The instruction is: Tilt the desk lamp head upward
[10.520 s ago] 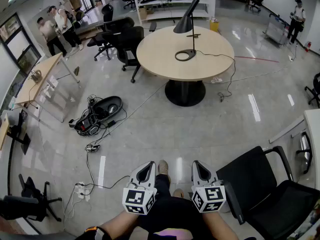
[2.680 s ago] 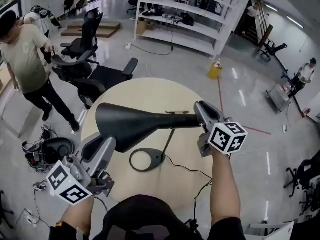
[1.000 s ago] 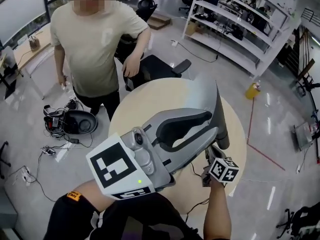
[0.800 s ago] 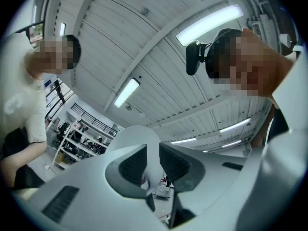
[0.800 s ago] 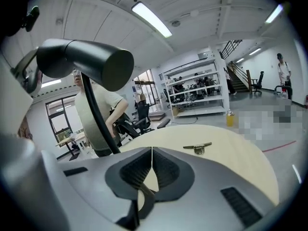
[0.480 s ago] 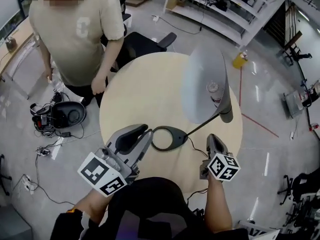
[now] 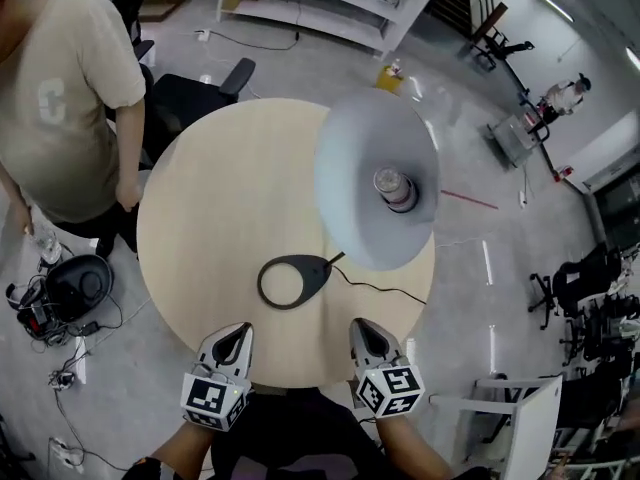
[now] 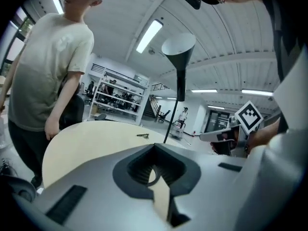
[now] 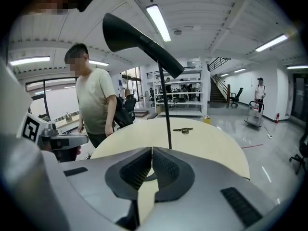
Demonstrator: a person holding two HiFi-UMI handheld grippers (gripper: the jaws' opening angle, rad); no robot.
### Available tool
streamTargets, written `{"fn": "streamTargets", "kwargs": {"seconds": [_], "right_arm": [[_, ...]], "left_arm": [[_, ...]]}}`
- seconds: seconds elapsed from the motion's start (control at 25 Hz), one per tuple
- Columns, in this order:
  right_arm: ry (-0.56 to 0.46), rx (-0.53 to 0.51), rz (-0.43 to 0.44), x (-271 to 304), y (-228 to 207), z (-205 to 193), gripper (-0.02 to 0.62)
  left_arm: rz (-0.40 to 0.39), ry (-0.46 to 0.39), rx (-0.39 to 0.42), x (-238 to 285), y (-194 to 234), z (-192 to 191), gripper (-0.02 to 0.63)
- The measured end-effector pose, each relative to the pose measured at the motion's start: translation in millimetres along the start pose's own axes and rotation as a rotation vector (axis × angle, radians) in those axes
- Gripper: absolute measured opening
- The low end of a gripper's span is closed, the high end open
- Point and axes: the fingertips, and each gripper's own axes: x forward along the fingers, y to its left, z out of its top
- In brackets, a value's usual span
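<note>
The black desk lamp stands on the round wooden table [image 7: 210, 198], its ring base [image 7: 295, 280] near the front edge. The lamp head [image 7: 375, 183] is tilted up, so its pale inside and bulb face the head camera. It appears high up in the left gripper view [image 8: 178, 47] and the right gripper view [image 9: 130, 35]. My left gripper [image 7: 236, 336] [image 8: 155, 148] hovers at the table's near edge; its jaws have just been closing and meet on nothing. My right gripper [image 7: 362, 328] [image 9: 151, 150] is beside it, shut and empty. Neither touches the lamp.
A person in a beige shirt [image 7: 50, 98] stands at the table's left side. A small dark object [image 9: 183, 129] lies on the far part of the tabletop. The lamp's cable [image 7: 375, 288] runs right off the base. A black office chair [image 7: 190, 93] and shelving stand behind.
The left gripper has dropped from up by the lamp head to the table's near edge and closed. The right gripper has drawn back beside it. The lamp head stays tilted up.
</note>
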Motion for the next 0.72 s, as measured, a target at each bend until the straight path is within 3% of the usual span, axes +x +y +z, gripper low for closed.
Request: {"fn": "streamTargets", "kwargs": {"seconds": [0.16, 0.4, 0.72], "right_arm": [[-0.002, 0.020, -0.035, -23, 14, -4, 0.017], [-0.057, 0.063, -0.063, -69, 14, -22, 0.017], [-0.152, 0.139, -0.056, -216, -15, -80, 0.017]], "left_arm": [[-0.059, -0.004, 0.041, 5, -11, 16, 0.046], [-0.060, -0.018, 0.045, -20, -53, 17, 0.046], [-0.060, -0.008, 0.153, -77, -206, -24, 0.046]]}}
